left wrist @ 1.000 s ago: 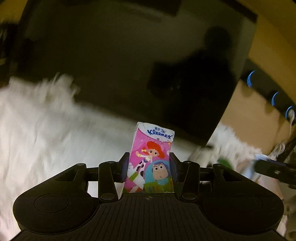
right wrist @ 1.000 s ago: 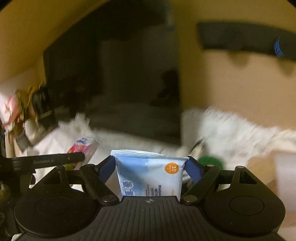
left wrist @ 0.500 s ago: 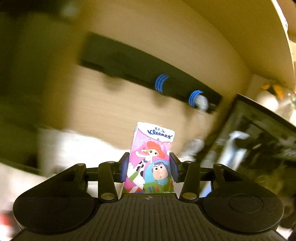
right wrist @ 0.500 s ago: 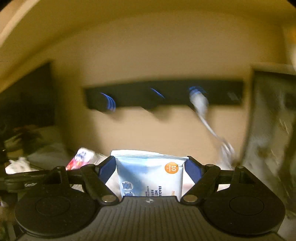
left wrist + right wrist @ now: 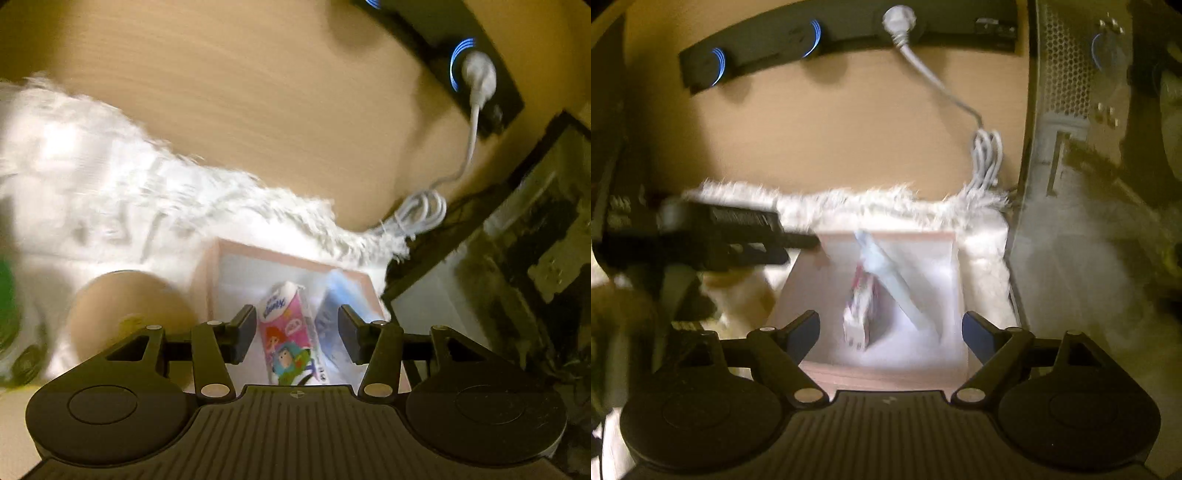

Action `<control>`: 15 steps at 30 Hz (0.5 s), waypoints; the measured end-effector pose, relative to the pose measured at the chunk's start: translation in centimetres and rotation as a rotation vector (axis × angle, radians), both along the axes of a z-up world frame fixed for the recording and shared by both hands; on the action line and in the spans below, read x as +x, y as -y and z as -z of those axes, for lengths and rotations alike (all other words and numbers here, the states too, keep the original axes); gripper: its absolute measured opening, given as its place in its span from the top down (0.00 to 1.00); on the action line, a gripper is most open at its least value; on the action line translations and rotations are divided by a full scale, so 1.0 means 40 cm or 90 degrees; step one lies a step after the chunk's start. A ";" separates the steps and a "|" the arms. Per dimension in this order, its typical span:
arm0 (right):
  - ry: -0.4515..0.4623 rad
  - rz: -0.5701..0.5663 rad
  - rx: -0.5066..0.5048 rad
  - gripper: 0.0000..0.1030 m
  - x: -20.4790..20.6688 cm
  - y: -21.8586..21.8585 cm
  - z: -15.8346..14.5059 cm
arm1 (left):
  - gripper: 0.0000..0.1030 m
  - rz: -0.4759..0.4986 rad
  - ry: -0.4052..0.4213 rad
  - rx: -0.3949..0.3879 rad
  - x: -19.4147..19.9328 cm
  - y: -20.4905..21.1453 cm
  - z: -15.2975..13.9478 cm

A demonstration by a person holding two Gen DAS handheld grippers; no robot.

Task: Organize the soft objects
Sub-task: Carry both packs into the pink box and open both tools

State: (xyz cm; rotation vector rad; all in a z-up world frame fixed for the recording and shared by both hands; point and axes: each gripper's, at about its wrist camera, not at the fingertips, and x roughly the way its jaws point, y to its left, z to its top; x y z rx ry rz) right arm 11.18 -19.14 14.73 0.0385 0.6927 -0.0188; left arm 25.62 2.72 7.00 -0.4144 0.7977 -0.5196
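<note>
A pink Kleenex tissue pack (image 5: 284, 332) with cartoon figures lies in a pink-rimmed box (image 5: 221, 254), beside a pale blue wet-wipe pack (image 5: 332, 321). My left gripper (image 5: 295, 332) is open just above them, its jaws apart and touching neither. In the right wrist view the same box (image 5: 886, 373) holds the tissue pack (image 5: 860, 314) and the wipe pack (image 5: 894, 280), which leans on edge. My right gripper (image 5: 890, 332) is open and empty above the box. The left gripper's body (image 5: 713, 240) shows at the left of that view.
The box sits on a white fluffy rug (image 5: 110, 177) against a wooden wall. A black power strip (image 5: 831, 33) with a white plug and coiled cable (image 5: 986, 151) hangs above. A glass tank (image 5: 1089, 184) stands right. A tan round object (image 5: 125, 306) lies left of the box.
Both grippers swung to the box and opened. The tissue pack left my left gripper and the wipe pack left my right gripper; both now lie in the box.
</note>
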 end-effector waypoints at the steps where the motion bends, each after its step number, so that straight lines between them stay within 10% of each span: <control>1: 0.001 -0.007 0.001 0.18 -0.017 -0.009 0.013 | 0.48 -0.015 0.009 -0.003 -0.021 -0.024 -0.006; 8: 0.006 -0.017 -0.005 0.16 -0.038 -0.017 0.058 | 0.48 -0.112 0.066 0.024 -0.185 -0.235 -0.063; 15: 0.019 -0.018 -0.073 0.15 -0.090 -0.120 0.138 | 0.48 -0.253 0.134 0.246 -0.377 -0.471 -0.083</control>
